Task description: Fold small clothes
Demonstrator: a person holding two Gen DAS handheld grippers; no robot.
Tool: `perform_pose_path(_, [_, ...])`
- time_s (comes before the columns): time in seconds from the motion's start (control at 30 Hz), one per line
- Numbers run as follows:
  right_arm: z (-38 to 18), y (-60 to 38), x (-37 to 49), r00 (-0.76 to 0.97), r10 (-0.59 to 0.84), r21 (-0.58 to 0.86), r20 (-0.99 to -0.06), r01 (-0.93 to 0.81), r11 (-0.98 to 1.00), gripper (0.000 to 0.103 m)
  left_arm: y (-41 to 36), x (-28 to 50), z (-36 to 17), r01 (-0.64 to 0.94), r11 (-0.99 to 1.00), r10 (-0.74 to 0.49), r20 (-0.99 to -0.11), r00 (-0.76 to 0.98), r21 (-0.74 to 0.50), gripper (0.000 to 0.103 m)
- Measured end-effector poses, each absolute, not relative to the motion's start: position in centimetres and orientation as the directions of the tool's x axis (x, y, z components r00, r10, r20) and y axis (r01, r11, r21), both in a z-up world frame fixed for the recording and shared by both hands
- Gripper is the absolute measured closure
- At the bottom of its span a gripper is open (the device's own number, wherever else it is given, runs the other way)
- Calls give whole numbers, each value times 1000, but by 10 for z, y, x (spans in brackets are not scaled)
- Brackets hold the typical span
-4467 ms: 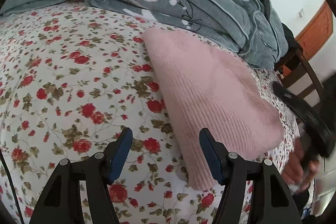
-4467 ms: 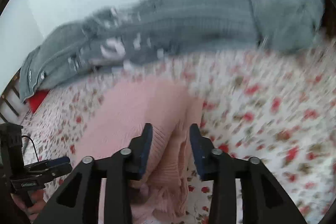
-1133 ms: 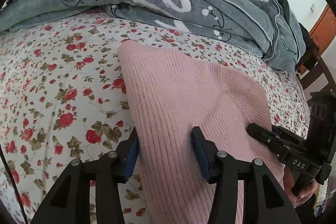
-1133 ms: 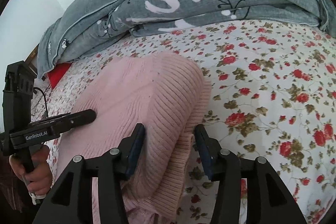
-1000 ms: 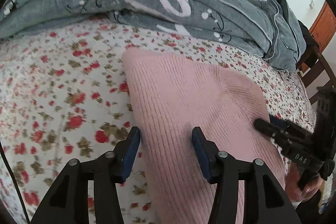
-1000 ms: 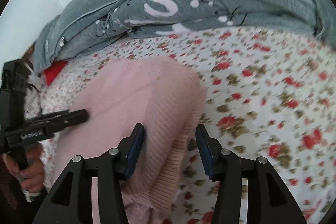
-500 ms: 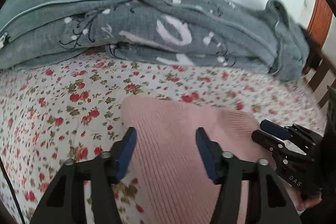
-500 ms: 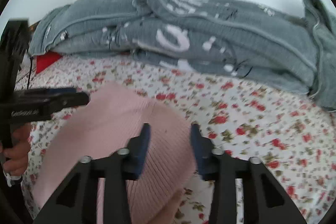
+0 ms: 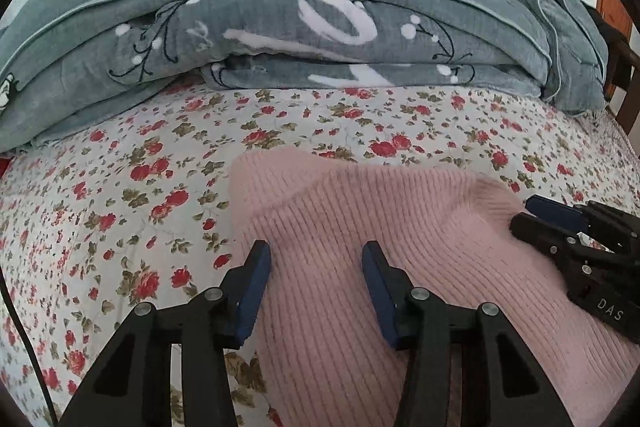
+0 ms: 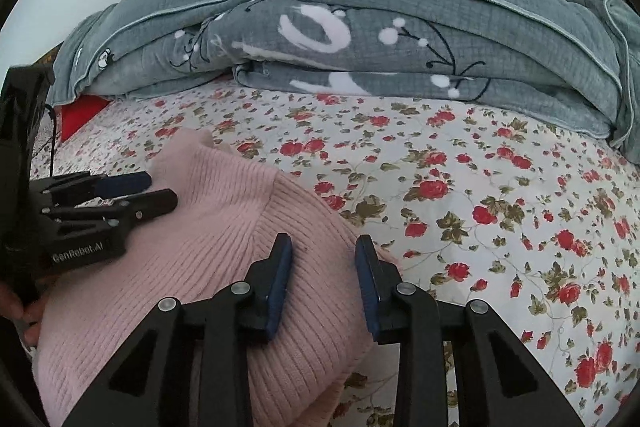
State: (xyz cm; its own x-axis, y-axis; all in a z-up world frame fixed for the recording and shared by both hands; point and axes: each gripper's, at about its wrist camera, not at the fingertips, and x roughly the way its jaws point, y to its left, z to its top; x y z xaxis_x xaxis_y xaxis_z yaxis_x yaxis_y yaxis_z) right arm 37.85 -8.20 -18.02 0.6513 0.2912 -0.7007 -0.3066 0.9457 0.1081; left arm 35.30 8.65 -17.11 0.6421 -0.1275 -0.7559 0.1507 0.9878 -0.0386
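Both grippers have tipped forward since a second ago, so the crumpled grey quilted blanket (image 9: 304, 39) now fills the upper part of each view, and the pink ribbed knit garment (image 9: 360, 267) sits lower in frame. That garment lies on the white bedsheet with red roses (image 9: 120, 187), in front of the blanket and well apart from it.

The left gripper (image 9: 316, 287) straddles the knit near its left edge; its jaws have just been closing, yet gaps show beside both pads, so nothing is pinched. The right gripper (image 10: 323, 281) has jaws that just eased apart, standing narrow over the garment's right fold, pads not pressing.

I judge the knit soft, light and stretchy (it will sag); take it at the thick folded edges.

Only the right wrist view shows a red cloth (image 10: 80, 115) under the blanket's left end.
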Motion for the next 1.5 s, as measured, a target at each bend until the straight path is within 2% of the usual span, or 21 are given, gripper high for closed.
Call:
perform_pose_path(0.23, [-183,-86,384,639,300,134,-708,-295,946,65,85,354,-173,150,988,-124,-756,643,-35,55])
perform_pose_path(1.2, [-183,-89,384,636,292,138,-714,-281,950,60,87,354,-175,153,987,-138,-754,642,-50,54])
perform_pose_path(1.5, [-182,-91,384,643,285,145,-711,-263,954,58,99,356,-174,142,980,-197,-743,640,-137,52])
